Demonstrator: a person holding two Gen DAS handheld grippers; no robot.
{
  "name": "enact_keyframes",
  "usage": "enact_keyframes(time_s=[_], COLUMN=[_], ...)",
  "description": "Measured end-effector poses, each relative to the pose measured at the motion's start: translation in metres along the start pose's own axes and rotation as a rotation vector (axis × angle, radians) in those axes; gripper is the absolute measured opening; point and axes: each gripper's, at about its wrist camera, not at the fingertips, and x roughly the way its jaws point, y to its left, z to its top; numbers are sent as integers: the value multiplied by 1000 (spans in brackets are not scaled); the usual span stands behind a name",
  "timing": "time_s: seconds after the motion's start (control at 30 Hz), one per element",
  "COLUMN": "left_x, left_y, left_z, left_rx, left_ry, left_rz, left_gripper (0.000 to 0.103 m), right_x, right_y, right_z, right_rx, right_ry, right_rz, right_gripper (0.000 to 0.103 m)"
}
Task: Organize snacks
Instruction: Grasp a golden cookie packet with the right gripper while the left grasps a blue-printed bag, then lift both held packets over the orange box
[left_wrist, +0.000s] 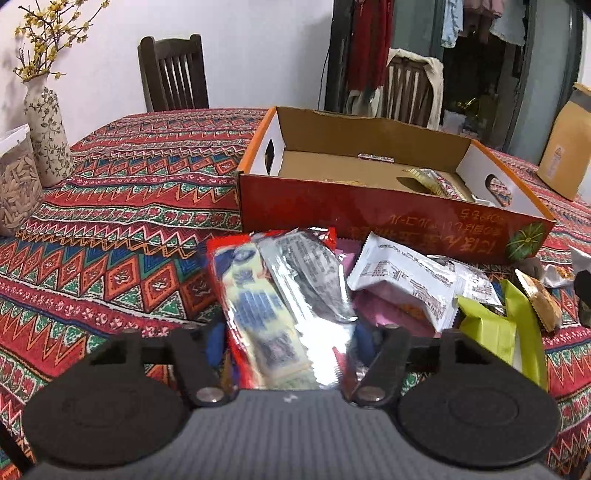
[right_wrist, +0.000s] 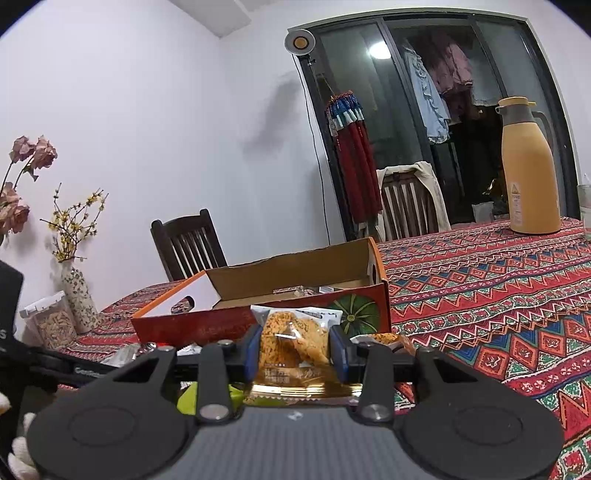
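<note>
My left gripper (left_wrist: 291, 341) is shut on two long packets held side by side, a red-edged one (left_wrist: 255, 314) and a silver foil one (left_wrist: 314, 280), with its blue pads (left_wrist: 216, 345) against their sides. Behind them lies a heap of snacks with a white packet (left_wrist: 402, 280) and green packets (left_wrist: 487, 328). The open red cardboard box (left_wrist: 388, 218) stands beyond the heap and holds a few wrapped snacks (left_wrist: 436, 181). My right gripper (right_wrist: 293, 350) is shut on a clear packet of golden crispy snack (right_wrist: 291, 343), held just in front of the box (right_wrist: 207, 325).
A patterned red tablecloth (left_wrist: 129, 221) covers the table. A flowered vase (left_wrist: 48, 136) and a jar of seeds (left_wrist: 18, 188) stand at the left. A tan thermos jug (right_wrist: 532, 166) stands far right. Wooden chairs (left_wrist: 173, 74) line the far side. A white-gloved hand (right_wrist: 18, 446) shows at lower left.
</note>
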Motion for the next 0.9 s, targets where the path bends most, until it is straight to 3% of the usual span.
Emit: enact_keyframes(time_s=[0.4, 0.9], left_x=[-30, -62], left_y=[9, -13], left_z=[6, 64], left_rx=[7, 59], left_ry=[-92, -281], left_rz=[-13, -106], left_gripper=[59, 59], right_x=[1, -3], right_y=[5, 20], right_z=[-1, 40], right_rx=[-30, -83], right_ry=[-4, -72], right_rz=[-34, -99], right_gripper=[38, 38])
